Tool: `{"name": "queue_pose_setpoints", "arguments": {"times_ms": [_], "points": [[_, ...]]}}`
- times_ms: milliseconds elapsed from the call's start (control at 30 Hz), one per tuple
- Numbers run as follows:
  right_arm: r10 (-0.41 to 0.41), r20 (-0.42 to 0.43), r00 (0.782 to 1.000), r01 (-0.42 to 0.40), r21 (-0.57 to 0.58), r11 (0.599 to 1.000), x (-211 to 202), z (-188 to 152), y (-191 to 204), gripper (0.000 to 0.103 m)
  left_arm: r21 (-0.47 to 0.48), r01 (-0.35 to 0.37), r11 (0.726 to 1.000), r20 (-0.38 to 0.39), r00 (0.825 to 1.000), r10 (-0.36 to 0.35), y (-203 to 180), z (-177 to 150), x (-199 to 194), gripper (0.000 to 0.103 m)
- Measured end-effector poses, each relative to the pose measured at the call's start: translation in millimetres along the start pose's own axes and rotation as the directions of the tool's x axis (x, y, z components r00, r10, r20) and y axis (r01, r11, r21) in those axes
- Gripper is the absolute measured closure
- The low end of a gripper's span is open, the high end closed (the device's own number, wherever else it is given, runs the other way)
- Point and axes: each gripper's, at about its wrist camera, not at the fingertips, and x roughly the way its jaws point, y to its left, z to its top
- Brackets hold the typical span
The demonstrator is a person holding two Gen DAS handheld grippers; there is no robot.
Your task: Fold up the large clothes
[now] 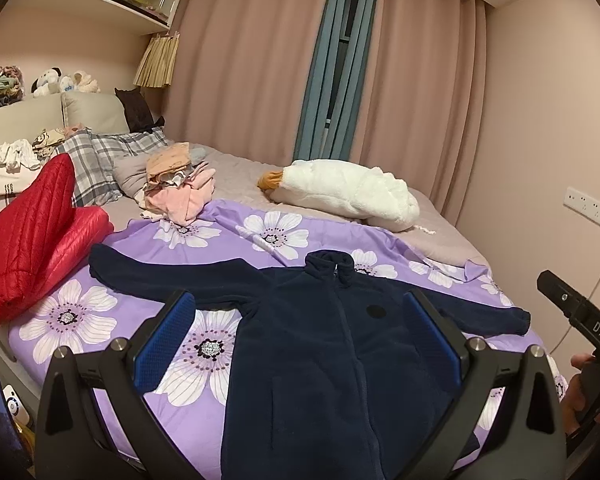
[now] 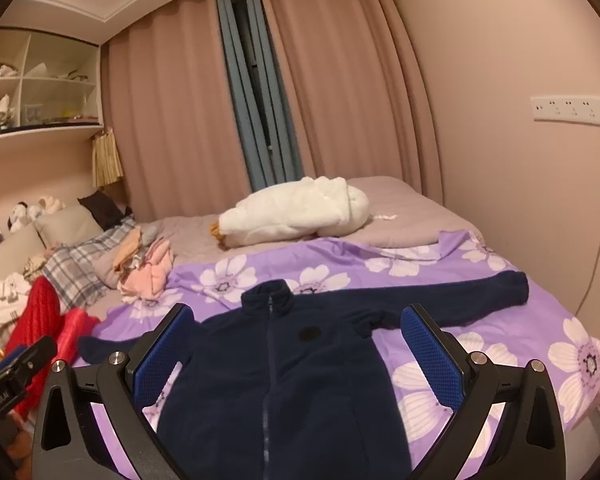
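Note:
A navy fleece jacket point(image 1: 324, 344) lies flat and zipped on the purple flowered sheet point(image 1: 220, 240), collar toward the far side, both sleeves spread out sideways. It also shows in the right wrist view point(image 2: 284, 364). My left gripper point(image 1: 300, 312) is open and empty, held above the jacket's chest. My right gripper point(image 2: 296, 328) is open and empty, above the jacket's upper body. The right gripper's body shows at the right edge of the left wrist view point(image 1: 580, 316). The left gripper's body shows at the left edge of the right wrist view point(image 2: 16, 368).
A red quilted jacket point(image 1: 32, 236) lies at the sheet's left edge. A pile of pink clothes point(image 1: 180, 192) sits beyond the sheet. A white plush goose point(image 1: 348, 192) lies at the far side. Plaid pillows point(image 1: 100, 156) are at the headboard. A wall point(image 1: 540, 140) runs along the right.

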Motion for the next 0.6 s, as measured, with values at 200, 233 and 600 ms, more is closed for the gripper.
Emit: {"name": "queue_pose_setpoints", "arguments": {"times_ms": [200,233,600], "points": [[-0.003,0.007,1.000,0.003,-0.033,0.999,4.6,-3.5,11.7,0.001,-0.042,0.020,0.999,-0.016,1.000,-0.021,10.4,1.7,-1.4,0.000],[0.001,0.002,1.000,-0.001,-0.034,0.999,6.1,-3.2,11.8,0.001,-0.045,0.027,0.999,-0.020,0.999,-0.028,12.0,2.0,-1.5,0.000],[0.028,-0.017,0.999,-0.029,-0.056,0.998,6.4,-3.2,16.2,0.001,-0.051,0.034,0.998,-0.036,0.999,-0.036,16.0,3.1,-4.9,0.000]]}}
